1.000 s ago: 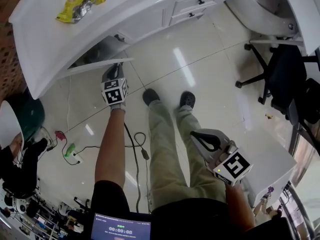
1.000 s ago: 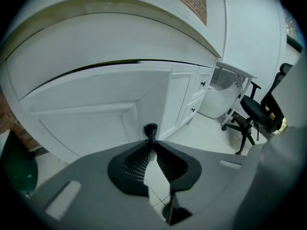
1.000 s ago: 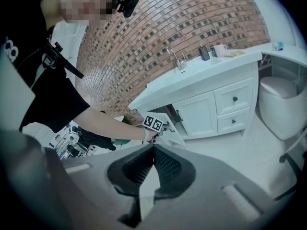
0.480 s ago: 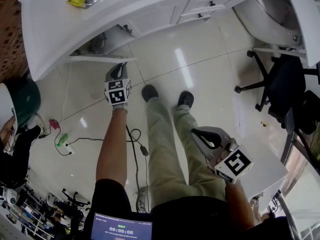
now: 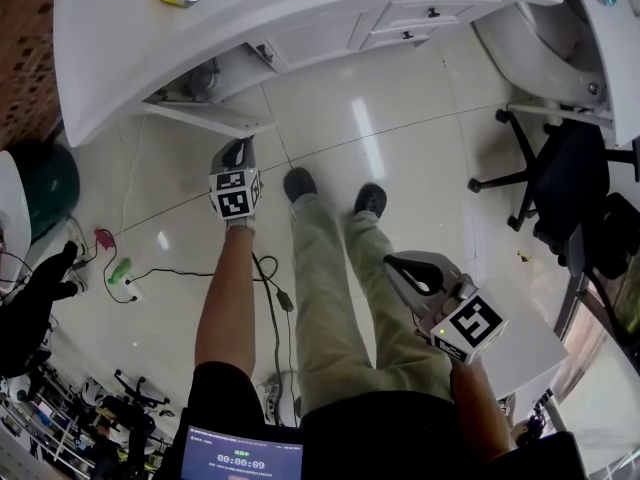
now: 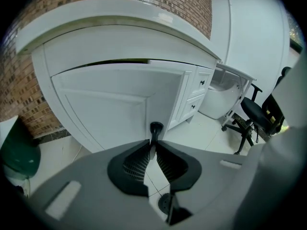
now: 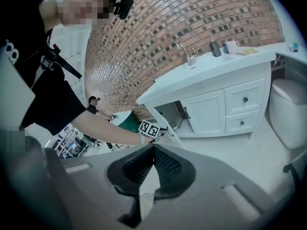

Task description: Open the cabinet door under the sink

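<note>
**Hazards with the cabinet door part-open**

The table [image 5: 110,48] carries the sink. Below it, the cabinet door [image 5: 205,117] stands swung out from the carcass with the interior exposed. The hinge is at the door's left end in the head view.

The left tool [image 5: 239,150] is at the door's free edge, with its jaws clamped on the stem of the black knob [image 6: 156,127]. The right tool [image 5: 405,268] is held well apart at the person's side, jaws together on nothing.

Probable faults:

1. Loss of grip. Only the jaw tips hold a thin stem. A straight pull, rather than one along the door's arc, would likely twist the knob free.
2. Foot strike. The free edge is near the left shoe [image 5: 298,183], so further swing may reach it.
3. Snag. A black cable [image 5: 283,298] lies on the floor behind the feet, so a backward step could catch it.
</note>
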The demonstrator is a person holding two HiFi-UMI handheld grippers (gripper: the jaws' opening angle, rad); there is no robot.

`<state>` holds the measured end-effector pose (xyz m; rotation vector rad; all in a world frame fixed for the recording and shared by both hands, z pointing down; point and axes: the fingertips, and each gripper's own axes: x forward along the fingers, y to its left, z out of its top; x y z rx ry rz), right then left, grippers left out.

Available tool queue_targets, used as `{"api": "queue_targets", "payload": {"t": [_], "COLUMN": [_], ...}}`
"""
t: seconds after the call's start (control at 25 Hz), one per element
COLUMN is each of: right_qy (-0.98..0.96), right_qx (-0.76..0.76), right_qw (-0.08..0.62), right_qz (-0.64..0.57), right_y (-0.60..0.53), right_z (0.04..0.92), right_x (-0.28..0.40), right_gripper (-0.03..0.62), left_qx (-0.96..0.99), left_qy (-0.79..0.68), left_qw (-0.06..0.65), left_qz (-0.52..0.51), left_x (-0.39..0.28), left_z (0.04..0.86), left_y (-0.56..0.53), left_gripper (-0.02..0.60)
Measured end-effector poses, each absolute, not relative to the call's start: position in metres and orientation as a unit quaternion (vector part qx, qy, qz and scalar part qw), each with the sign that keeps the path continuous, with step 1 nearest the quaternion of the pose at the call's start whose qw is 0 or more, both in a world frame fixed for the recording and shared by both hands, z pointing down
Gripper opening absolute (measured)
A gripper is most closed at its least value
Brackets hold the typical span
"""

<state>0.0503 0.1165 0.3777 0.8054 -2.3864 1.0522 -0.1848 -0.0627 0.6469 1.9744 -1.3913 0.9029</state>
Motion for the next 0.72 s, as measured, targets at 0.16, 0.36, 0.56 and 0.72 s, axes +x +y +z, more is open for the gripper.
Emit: {"api": "queue_targets", "payload": {"t": [0.16, 0.36, 0.56, 0.72], "right_qy": [-0.859, -0.869, -0.873, -0.876], "right_qx": [0.283, 0.273, 0.269, 0.264], "right_qw": [0.208, 0.223, 0.229, 0.23], "right_qz": [0.372, 0.347, 0.336, 0.333], "right_y": [0.117, 0.118, 0.118, 0.121], "right_z": [0.377, 0.375, 0.372, 0.372], "right_x": [0.046, 0.041, 0.039, 0.035], "right_gripper": [-0.009, -0.009, -0.009, -0.009], "left_qx": [0.731, 0.723, 0.711, 0.697], "left_qy": [-0.523, -0.534, -0.545, -0.559], "left_qw": [0.281, 0.285, 0.293, 0.297], "left_qz": [0.337, 0.334, 0.335, 0.336], "left_x": [-0.194, -0.208, -0.226, -0.246], "left_z": [0.647, 0.647, 0.647, 0.646], "left_y": [-0.051, -0.034, -0.016, 0.001], "left_gripper": [0.055, 0.055, 0.055, 0.055]}}
